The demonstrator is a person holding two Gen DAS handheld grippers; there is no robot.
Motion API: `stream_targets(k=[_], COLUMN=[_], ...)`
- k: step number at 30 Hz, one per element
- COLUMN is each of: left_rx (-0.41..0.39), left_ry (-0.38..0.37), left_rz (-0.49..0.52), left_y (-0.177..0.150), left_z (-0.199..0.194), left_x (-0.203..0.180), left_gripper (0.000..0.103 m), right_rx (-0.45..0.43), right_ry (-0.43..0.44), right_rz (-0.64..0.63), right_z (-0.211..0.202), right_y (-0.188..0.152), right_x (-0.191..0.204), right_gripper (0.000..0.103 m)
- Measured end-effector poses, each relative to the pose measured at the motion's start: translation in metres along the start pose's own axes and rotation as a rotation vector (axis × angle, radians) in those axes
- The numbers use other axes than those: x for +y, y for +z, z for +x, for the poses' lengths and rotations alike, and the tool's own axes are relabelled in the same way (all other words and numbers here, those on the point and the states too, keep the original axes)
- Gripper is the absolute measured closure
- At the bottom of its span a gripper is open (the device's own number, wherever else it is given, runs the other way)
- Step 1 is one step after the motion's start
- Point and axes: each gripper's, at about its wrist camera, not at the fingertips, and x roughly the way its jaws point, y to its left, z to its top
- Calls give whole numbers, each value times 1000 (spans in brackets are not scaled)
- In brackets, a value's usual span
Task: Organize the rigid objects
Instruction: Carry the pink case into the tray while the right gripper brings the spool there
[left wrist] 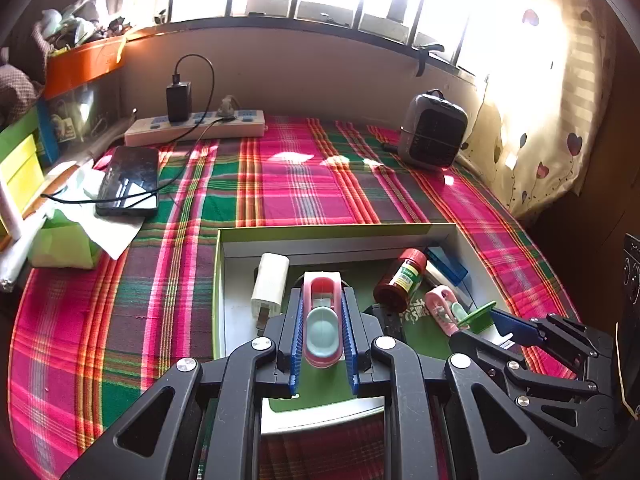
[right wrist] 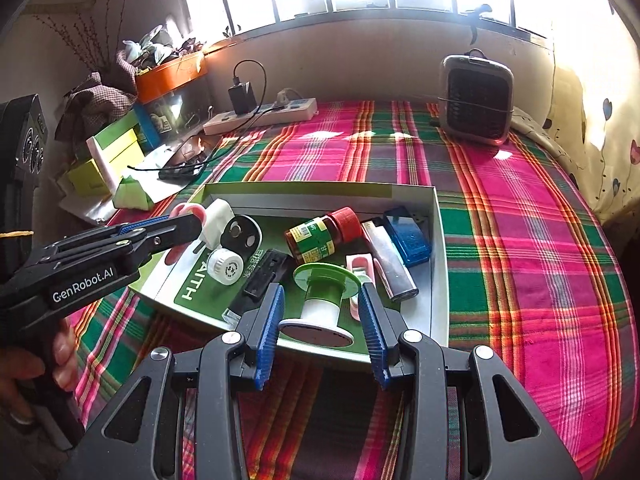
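Note:
A shallow grey-and-green box (left wrist: pixel 340 236) (right wrist: pixel 436 248) lies on the plaid cloth. My left gripper (left wrist: pixel 323 304) is shut on a pink tape dispenser with a mint wheel (left wrist: pixel 322 320), held over the box's left part. My right gripper (right wrist: pixel 322 300) stands open around a spool with green and white flanges (right wrist: pixel 323 296) at the box's near edge; its pads do not touch it. In the box lie a white charger (left wrist: pixel 270 286), a red-capped brown bottle (right wrist: pixel 320 234), a blue case (right wrist: pixel 408 236), a silver harmonica (right wrist: pixel 388 260), a second pink dispenser (left wrist: pixel 442 308) and a white cap (right wrist: pixel 226 266).
A black phone (left wrist: pixel 130 186) on cable lies at left beside green tissue packs (left wrist: pixel 64 244). A power strip (left wrist: pixel 196 124) sits at the back wall, a grey fan heater (right wrist: pixel 476 100) at back right. Boxes and clutter pile up on the left. The curtain hangs at right.

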Motion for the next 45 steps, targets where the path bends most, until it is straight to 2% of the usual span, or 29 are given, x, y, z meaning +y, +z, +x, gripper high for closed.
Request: stream_targets(k=[15,28,45], left_rx=[35,55,72], left_ry=[5,16,21], left_rz=[-4,13,7], left_y=[3,1,-2], left_z=[23,35,41], left_x=[7,3,3], left_gripper=[86,86,86], right_rx=[40,35,46], right_ry=[-4,-37,-26], right_rz=[-8,-35,-21], right_z=[26,34,38], right_y=[2,2,0], right_x=[-1,1,-2], right_gripper=[63,63,63])
